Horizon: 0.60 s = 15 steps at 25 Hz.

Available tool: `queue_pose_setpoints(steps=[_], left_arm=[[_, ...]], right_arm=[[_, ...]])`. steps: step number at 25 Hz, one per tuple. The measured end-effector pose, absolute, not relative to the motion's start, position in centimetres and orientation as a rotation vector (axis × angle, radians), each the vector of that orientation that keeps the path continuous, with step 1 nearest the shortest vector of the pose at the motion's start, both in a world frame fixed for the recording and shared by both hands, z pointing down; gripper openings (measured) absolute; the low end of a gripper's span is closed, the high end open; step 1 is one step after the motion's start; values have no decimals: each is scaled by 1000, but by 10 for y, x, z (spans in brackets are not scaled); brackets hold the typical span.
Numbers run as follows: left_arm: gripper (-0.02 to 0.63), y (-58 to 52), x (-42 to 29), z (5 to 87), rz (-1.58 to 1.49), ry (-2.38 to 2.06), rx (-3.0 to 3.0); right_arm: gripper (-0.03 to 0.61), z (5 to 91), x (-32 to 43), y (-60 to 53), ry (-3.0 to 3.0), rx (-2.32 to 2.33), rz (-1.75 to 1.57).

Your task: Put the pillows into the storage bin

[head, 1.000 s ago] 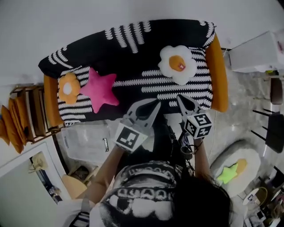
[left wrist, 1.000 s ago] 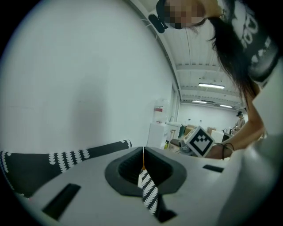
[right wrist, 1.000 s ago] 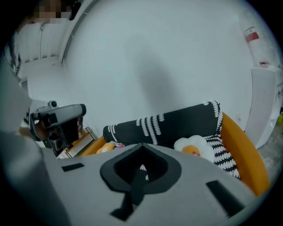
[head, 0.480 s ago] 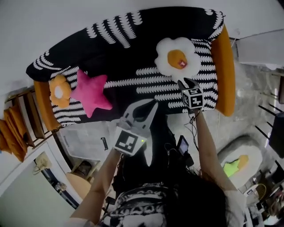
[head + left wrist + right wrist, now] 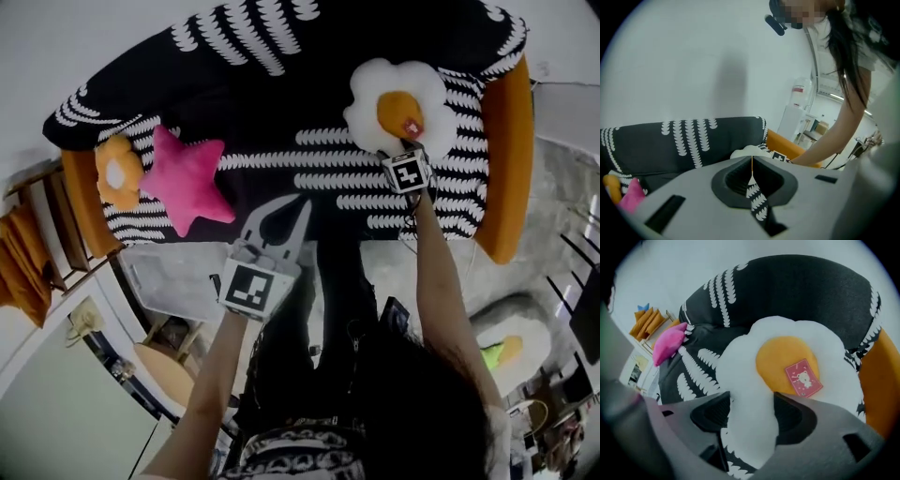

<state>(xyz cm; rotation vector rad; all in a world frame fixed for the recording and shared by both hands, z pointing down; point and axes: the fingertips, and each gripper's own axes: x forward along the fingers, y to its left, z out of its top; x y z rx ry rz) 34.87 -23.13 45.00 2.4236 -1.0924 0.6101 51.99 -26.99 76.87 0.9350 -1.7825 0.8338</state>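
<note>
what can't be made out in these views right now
Head view: the right gripper's tips hide behind its marker cube. Its own view shows the jaws, which have just been opening, around a lobe of the fried-egg pillow.
Right gripper view: print on the pillow's pink tag, too small.
Left gripper view: pink star pillow, mostly behind the left gripper's body.

Right gripper (image 5: 751,401): formerly well short of the white-and-yellow fried-egg plush pillow (image 5: 394,98), jaws together. It is now down at that pillow's near edge, jaws just opened wide, with a white lobe of the pillow between them.

Left gripper (image 5: 302,204): formerly just beside the right one, now well apart from the pillow.
</note>
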Motion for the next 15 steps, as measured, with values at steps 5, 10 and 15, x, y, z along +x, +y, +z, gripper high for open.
queue_pose_setpoints(steps=[5, 10, 15], left_arm=[[6, -230, 352, 453, 648, -1118, 2354], [6, -229, 332, 434, 610, -1177, 2354], [6, -215, 291, 409, 565, -1279, 2391]], right_arm=[[217, 772, 531, -265, -1720, 871, 662], [163, 740, 521, -277, -1770, 922, 778], [140, 663, 467, -266, -1980, 1019, 1089]])
